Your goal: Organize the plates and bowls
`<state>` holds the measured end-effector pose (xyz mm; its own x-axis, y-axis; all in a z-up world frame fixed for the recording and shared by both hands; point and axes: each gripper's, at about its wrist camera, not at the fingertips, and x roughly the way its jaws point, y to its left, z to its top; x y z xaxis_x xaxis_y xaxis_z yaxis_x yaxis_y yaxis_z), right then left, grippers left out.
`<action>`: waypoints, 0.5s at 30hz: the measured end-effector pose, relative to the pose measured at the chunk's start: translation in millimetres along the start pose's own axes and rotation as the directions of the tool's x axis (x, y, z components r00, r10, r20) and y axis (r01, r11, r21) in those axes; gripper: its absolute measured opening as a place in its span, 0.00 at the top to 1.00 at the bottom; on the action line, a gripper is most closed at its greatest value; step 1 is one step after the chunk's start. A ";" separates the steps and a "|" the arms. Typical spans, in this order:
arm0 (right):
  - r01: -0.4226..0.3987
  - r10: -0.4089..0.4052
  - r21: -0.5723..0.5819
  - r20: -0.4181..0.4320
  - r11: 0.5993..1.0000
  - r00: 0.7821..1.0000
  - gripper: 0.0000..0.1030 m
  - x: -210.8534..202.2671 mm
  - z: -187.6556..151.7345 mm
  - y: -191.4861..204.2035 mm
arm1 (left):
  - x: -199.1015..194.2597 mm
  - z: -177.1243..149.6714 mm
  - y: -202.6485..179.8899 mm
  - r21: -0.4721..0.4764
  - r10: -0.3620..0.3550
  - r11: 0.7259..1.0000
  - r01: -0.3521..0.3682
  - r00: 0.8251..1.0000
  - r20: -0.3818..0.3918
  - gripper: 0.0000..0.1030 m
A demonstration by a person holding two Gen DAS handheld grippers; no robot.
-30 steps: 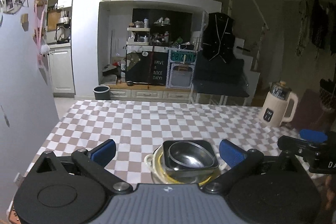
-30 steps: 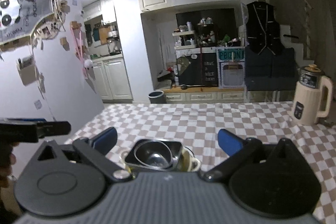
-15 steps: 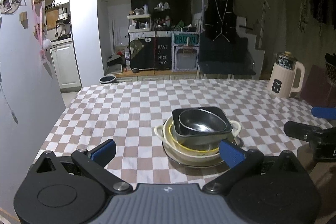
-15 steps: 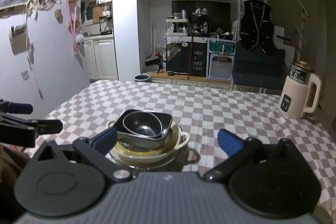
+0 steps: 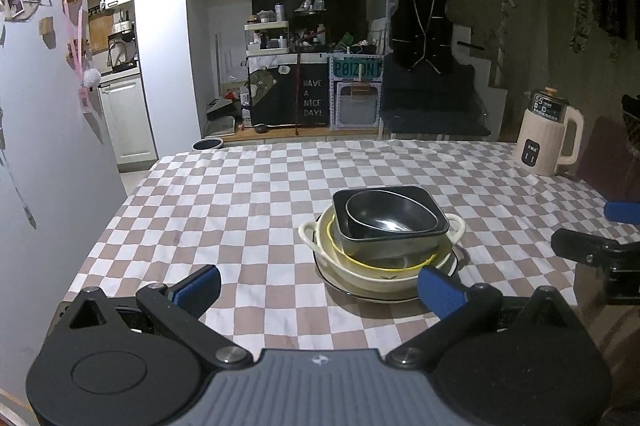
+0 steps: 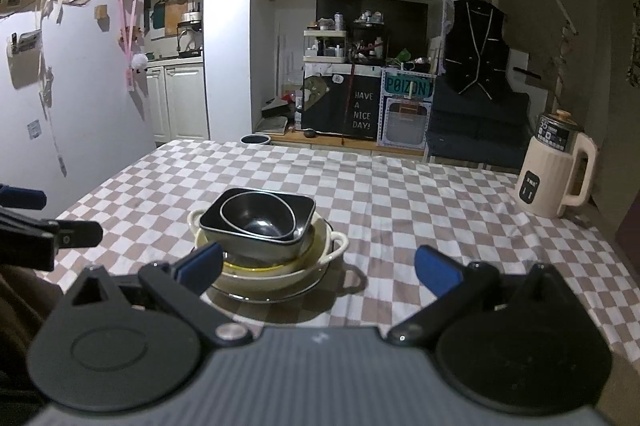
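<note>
A stack of dishes stands on the checkered table. A small dark round bowl sits inside a dark square bowl, inside a yellow-rimmed bowl, inside a cream two-handled bowl, on a dark-rimmed plate. The stack also shows in the right wrist view. My left gripper is open and empty, just short of the stack. My right gripper is open and empty, with the stack ahead by its left finger. Each gripper shows at the edge of the other's view.
A cream electric kettle stands at the table's far right, also in the right wrist view. The checkered tablecloth covers the table. A white wall runs along the left. Cabinets and shelves stand beyond the table.
Both grippers have drawn back and risen from the stack, so more of it shows. The dishes have not moved. Both grippers stay open.
</note>
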<state>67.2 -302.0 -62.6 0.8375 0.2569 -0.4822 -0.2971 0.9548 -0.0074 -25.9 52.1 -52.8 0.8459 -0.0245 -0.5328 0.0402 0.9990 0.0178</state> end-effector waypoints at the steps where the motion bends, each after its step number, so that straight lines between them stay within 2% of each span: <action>1: -0.001 0.001 0.002 0.000 1.000 1.000 0.00 0.3 -0.4 0.0 | 0.0 0.0 -0.5 0.003 -0.002 1.000 0.002 1.000 0.002 0.00; 6: -0.014 0.014 0.007 -0.001 1.000 1.000 0.01 2.2 -1.2 0.4 | -1.9 -0.6 0.1 -0.008 -0.023 1.000 0.023 1.000 0.009 0.00; 15: -0.017 0.017 -0.002 0.003 1.000 1.000 0.00 3.9 -1.2 2.6 | 0.4 0.0 -2.2 0.003 -0.014 1.000 0.014 1.000 0.006 0.00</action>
<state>69.1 -298.7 -65.6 0.8335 0.2739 -0.4799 -0.3128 0.9498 -0.0011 -25.7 49.8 -53.0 0.8484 -0.0389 -0.5279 0.0535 0.9985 0.0124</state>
